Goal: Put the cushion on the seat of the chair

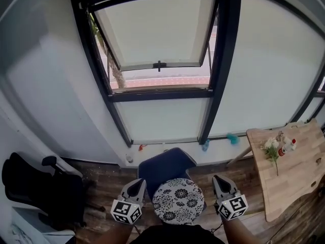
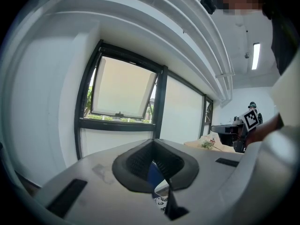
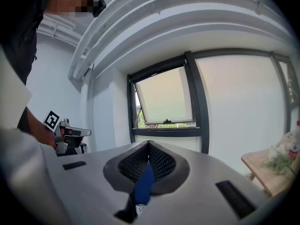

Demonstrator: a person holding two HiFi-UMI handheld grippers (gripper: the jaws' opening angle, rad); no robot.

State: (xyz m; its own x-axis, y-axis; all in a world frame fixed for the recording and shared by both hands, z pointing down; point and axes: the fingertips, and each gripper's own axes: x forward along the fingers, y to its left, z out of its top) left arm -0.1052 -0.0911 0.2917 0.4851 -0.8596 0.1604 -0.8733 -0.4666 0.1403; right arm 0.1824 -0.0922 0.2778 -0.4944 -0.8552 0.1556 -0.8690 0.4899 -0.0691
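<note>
no words, numbers or brand names can be read anywhere in these views. the only sign-like marks are black-and-white square patterns: one set on the left cube (image 1: 126, 212) of my left gripper (image 1: 137, 184), another on the right cube (image 1: 233, 207) of my right gripper (image 1: 219, 181). they are blocky coded squares, not letters or digits. each gripper view also shows one such square on the other gripper's cube, far off. on the wooden table (image 1: 294, 187), the small bottles (image 1: 287, 146) are too small for any print to be made out.
</note>
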